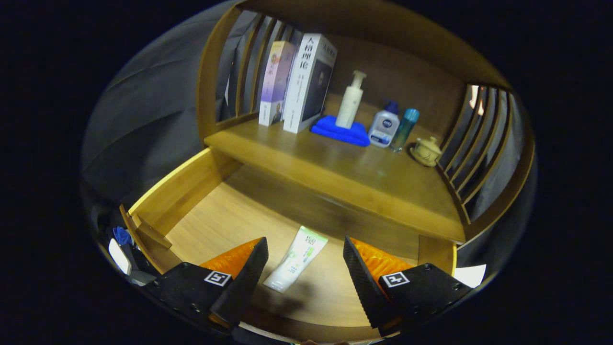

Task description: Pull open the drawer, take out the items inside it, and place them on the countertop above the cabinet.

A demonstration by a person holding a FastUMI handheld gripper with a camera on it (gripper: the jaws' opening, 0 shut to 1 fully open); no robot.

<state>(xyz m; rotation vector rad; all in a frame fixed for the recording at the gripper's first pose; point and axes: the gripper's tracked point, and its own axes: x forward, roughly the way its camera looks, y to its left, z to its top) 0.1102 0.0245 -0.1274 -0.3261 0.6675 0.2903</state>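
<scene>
The wooden drawer (182, 191) stands pulled open below the countertop (335, 167). On its floor lies a white and green tube (297, 258), flat, its cap end toward me. My gripper (305, 256) hovers open above the drawer, and the tube lies between the two fingertips, touching neither. The left finger (251, 268) and right finger (357, 268) stand wide apart.
On the countertop stand two books (297, 86), a white pump bottle (349, 100) on a folded blue cloth (342, 132), a white and blue bottle (384, 125), a teal bottle (405, 127) and a small lidded cup (426, 151). Slatted wooden sides flank the shelf.
</scene>
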